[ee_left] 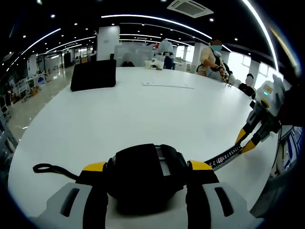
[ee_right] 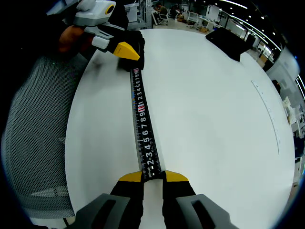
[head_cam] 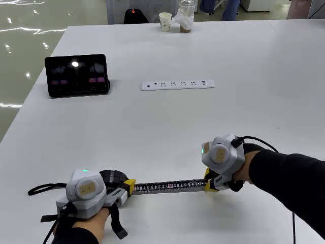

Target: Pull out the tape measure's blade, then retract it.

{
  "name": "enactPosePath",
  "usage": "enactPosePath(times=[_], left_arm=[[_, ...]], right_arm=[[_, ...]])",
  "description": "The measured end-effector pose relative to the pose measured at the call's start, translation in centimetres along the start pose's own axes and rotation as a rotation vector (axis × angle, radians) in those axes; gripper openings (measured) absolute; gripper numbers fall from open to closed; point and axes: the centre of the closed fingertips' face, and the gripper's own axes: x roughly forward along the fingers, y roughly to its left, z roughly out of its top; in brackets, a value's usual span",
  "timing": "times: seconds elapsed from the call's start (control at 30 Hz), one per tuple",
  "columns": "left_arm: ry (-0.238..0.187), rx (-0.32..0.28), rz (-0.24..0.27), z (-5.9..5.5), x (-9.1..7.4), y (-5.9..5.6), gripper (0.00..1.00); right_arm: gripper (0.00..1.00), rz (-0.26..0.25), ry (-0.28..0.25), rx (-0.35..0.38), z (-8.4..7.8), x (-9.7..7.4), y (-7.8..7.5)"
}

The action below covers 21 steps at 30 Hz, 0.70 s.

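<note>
A black tape measure case (head_cam: 115, 179) sits near the table's front edge, and my left gripper (head_cam: 126, 189) is shut on it; in the left gripper view the case (ee_left: 147, 172) sits between the yellow-tipped jaws. Its dark blade (head_cam: 167, 186) with white numbers lies flat on the table, running right from the case. My right gripper (head_cam: 209, 184) is shut on the blade's free end. In the right gripper view the blade (ee_right: 142, 129) stretches from the right gripper (ee_right: 153, 177) up to the case (ee_right: 134, 44). A black wrist strap (head_cam: 44, 188) trails left of the case.
A black tablet (head_cam: 76, 74) stands at the left of the white table (head_cam: 152, 127). A white power strip (head_cam: 177, 84) lies in the middle. Paper cups (head_cam: 165, 21) and a plastic cup (head_cam: 186, 15) stand at the far edge. A mesh chair (ee_right: 38, 143) borders the near edge. People stand in the background.
</note>
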Motion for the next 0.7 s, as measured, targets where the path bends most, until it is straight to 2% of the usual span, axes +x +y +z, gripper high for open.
enactPosePath(times=[0.7], left_arm=[[-0.003, 0.0, -0.001, 0.03, 0.01, -0.05, 0.61]], right_arm=[[0.11, -0.002, -0.007, 0.006, 0.69, 0.27, 0.07]])
